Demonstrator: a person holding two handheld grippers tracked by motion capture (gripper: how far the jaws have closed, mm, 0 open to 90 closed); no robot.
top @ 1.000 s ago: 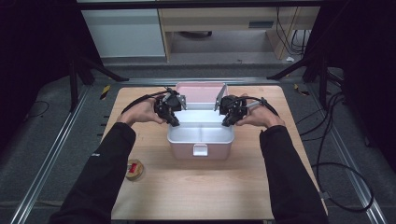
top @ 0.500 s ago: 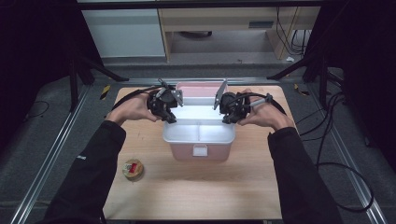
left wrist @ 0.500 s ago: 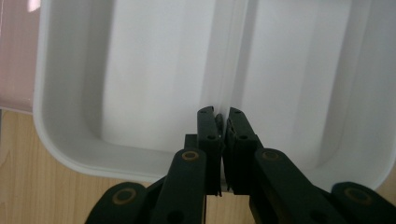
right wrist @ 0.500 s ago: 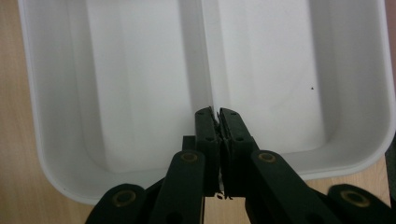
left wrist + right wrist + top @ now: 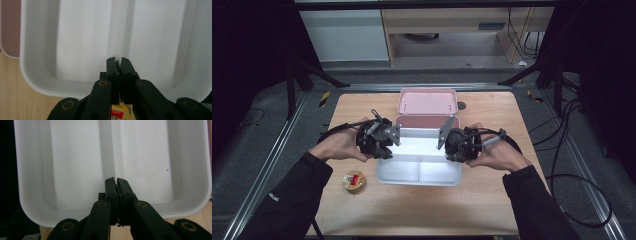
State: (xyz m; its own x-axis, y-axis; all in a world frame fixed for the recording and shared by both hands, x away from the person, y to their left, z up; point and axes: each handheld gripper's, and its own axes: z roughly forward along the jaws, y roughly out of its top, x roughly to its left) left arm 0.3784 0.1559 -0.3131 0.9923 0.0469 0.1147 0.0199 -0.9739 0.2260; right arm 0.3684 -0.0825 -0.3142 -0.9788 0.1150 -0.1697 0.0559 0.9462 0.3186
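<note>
Both tongs, left (image 5: 384,145) and right (image 5: 451,146), are clamped tight, pointing inward toward each other, forearms angled in.

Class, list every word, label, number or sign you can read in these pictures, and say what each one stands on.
Round tin, red and yellow label on its lid: print too small and blurred to read.
White tray: no writing.
Pink lid: no writing.
Nothing else carries readable text.

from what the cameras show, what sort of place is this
Probably a lab or recording workstation, not a home kitchen: a wooden table sits inside a metal rail frame, with loose cables on grey flooring. On it, a white two-compartment box and its pink lid.
</note>
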